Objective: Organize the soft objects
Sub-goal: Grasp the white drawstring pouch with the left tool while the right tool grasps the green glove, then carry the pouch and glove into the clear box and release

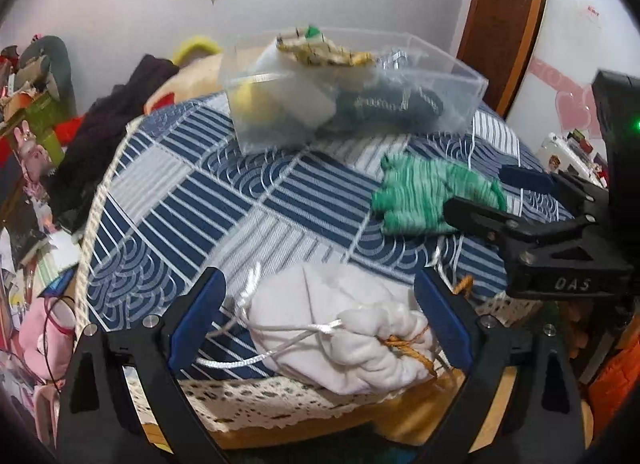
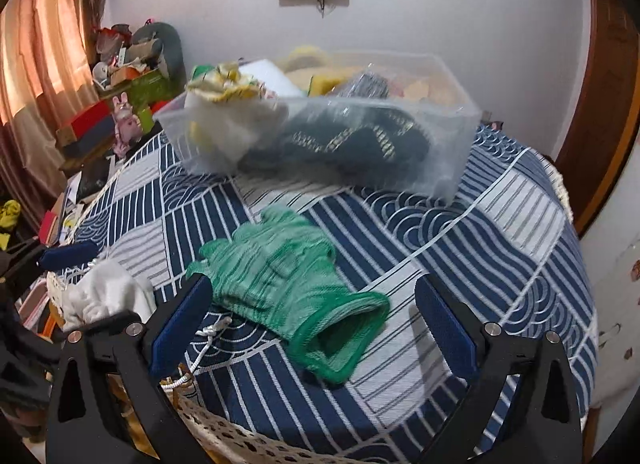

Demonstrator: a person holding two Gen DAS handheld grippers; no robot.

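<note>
A clear plastic box (image 1: 460,103) (image 2: 448,159) stands at the back of the round table and holds several soft items: a dark knit piece, white cloth, a yellow-patterned cloth on top. A green knit glove (image 1: 420,195) (image 2: 280,280) lies on the patterned cloth in front of it. A white drawstring pouch (image 1: 340,328) (image 2: 104,296) lies at the near edge. My left gripper (image 1: 320,316) is open, its blue pads either side of the pouch. My right gripper (image 2: 316,328) is open around the glove's cuff; it also shows in the left wrist view (image 1: 520,199).
The table has a blue-and-white patterned cloth (image 2: 480,248) with a lace fringe. Cluttered shelves with toys and boxes (image 2: 124,91) stand at the left, by an orange curtain (image 2: 44,47). A wooden door (image 2: 608,95) is at the right. Dark clothing (image 1: 112,131) is piled behind the table.
</note>
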